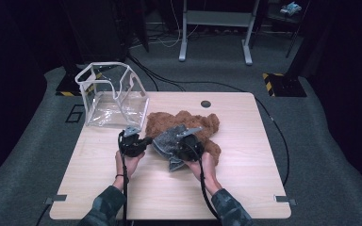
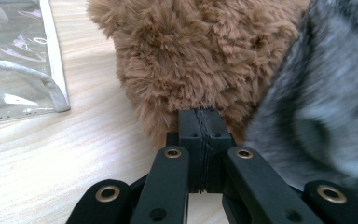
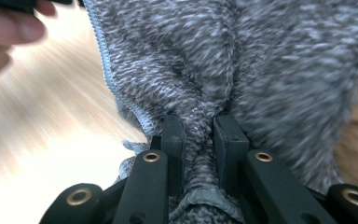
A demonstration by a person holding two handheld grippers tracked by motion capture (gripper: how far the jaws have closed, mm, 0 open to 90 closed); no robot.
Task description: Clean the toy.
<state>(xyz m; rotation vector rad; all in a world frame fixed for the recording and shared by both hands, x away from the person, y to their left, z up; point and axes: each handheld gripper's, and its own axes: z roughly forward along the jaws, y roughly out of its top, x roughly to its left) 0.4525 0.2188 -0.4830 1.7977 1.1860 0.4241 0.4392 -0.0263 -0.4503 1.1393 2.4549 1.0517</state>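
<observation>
A brown plush toy (image 1: 202, 125) lies in the middle of the wooden table (image 1: 245, 179), and a grey knit cloth (image 1: 167, 140) is draped over its near side. My right gripper (image 1: 180, 145) is shut on a bunched fold of the grey cloth (image 3: 261, 60); in the right gripper view (image 3: 199, 123) the fold is squeezed between the pads. My left gripper (image 1: 146, 140) sits just left of the cloth. In the left gripper view (image 2: 204, 114) its jaws are pressed together with the tips against the plush's brown fur (image 2: 191, 51). The grey cloth (image 2: 326, 107) is at the right there.
A clear plastic bag with white edging (image 1: 111, 96) stands open at the table's far left corner, close to the left gripper; its edge (image 2: 56, 70) lies on the tabletop. A dark round hole (image 1: 205, 103) marks the far edge. Cables trail from both grippers.
</observation>
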